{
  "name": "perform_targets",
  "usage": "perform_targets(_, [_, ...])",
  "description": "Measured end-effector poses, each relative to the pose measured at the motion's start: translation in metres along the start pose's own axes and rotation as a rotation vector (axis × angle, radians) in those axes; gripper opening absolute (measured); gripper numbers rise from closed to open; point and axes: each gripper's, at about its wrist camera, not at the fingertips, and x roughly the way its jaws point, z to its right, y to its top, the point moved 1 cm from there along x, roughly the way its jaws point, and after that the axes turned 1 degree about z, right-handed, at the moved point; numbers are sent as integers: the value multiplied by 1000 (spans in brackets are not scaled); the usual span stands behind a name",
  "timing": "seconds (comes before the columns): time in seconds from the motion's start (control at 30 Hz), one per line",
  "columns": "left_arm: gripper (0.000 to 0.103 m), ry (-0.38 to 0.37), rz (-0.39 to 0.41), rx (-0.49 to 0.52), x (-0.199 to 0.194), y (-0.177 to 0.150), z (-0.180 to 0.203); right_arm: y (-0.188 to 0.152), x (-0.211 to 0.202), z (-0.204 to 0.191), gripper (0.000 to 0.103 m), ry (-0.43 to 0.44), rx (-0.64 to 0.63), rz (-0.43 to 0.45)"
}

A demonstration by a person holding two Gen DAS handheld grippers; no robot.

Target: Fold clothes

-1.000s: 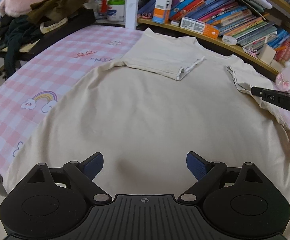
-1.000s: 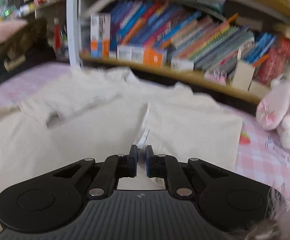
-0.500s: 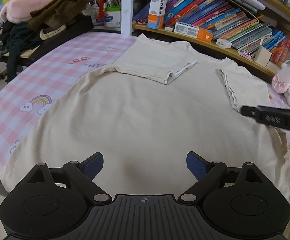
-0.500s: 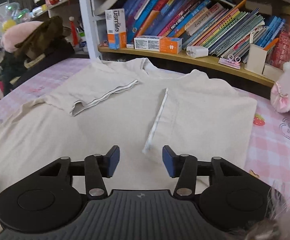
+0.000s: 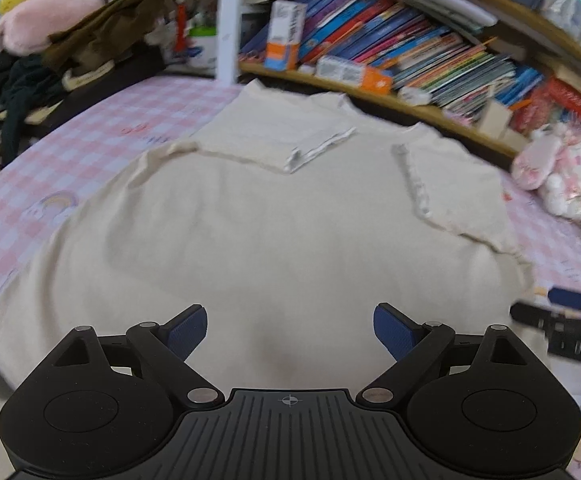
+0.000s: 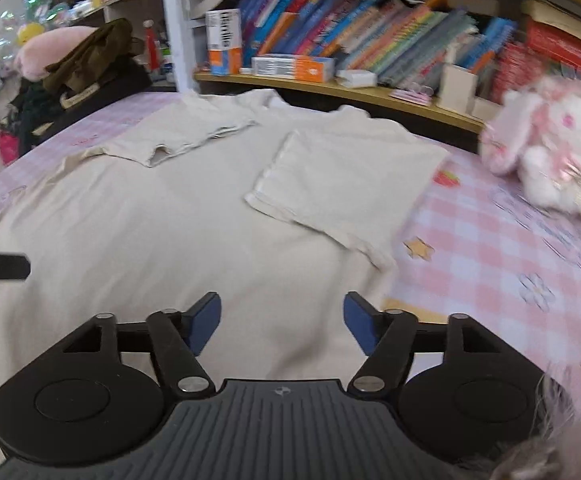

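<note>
1. Both sleeves folded in; the shirt [image 5: 274,220] lies flat ahead of both tongs.
2. Left tongs [image 5: 289,330] spread, empty; right tongs [image 6: 281,322] opening, nothing between.
3. Next, probably: pinch the near hem and fold away.

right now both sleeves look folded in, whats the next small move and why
Probably bring both grippers down to the shirt's near hem and pinch it, ready to fold it up toward the collar. Both sleeves already lie flat on the body, the left gripper is open and empty, and the right gripper's jaws are opening with nothing between them.
</note>
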Motion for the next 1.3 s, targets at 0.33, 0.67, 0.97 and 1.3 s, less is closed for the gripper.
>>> perform_targets(0.33, [93,-140,71,135,-18,8,-27,-19,-45,-20,75,-160,176,44])
perform_targets(0.67, [93,-172,79,168,-47,-19,-111,-50,-71,-114,83,-299,227,94])
perform_targets(0.97, [93,-154,67,118,-61,-39,-172,-83,-87,-180,85,-354,262,30])
perform_targets(1.3, [93,-146,51,137,-63,-48,-187,-91,-104,-196,90,-412,290,43])
